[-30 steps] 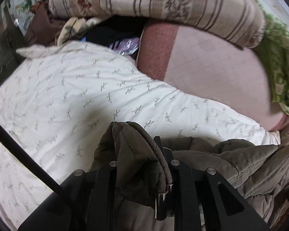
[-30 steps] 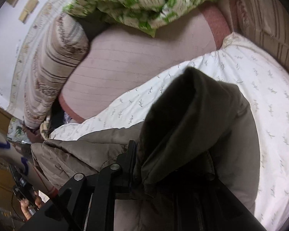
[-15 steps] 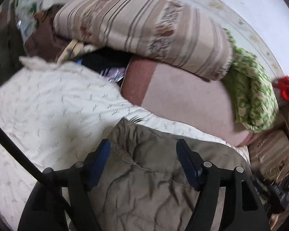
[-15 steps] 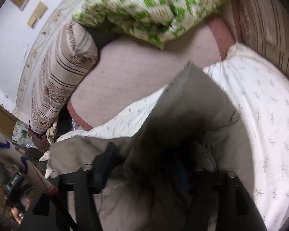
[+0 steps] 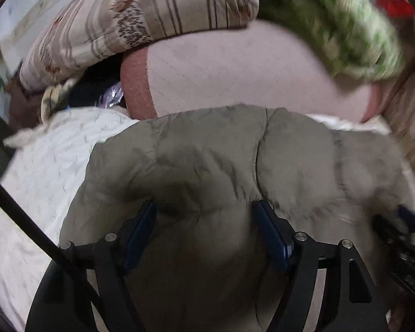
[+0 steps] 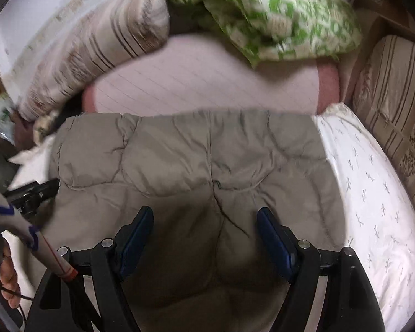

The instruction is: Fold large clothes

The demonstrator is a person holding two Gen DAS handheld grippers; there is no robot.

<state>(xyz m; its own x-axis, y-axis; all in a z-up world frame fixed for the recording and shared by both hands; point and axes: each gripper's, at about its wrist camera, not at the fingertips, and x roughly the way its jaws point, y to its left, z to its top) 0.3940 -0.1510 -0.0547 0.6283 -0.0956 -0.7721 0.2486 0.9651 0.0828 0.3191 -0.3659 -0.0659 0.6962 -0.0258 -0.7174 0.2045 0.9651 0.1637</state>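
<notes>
A grey-olive padded jacket (image 5: 207, 160) (image 6: 193, 152) lies spread and folded flat on the white leaf-print bed sheet (image 5: 41, 179) (image 6: 373, 193). My left gripper (image 5: 204, 204) hovers over the jacket's near part, open, blue pads apart with only fabric lying below them. My right gripper (image 6: 205, 210) hangs over the same jacket with its jaws opening wide; nothing is pinched between the pads. Each gripper shows at the edge of the other's view: the right gripper (image 5: 395, 227) and the left gripper (image 6: 33, 193).
Behind the jacket lies a pink bolster (image 5: 235, 69) (image 6: 207, 83), with a striped pillow (image 5: 152, 13) and a green patterned quilt (image 6: 276, 13) on top. A striped cushion (image 6: 395, 96) lines the bed's right side. A person's hand (image 6: 5, 276) shows at lower left.
Both grippers let go of the jacket fabric they held bunched up and opened. The jacket dropped flat on the sheet. Both views rolled and shifted sideways.
</notes>
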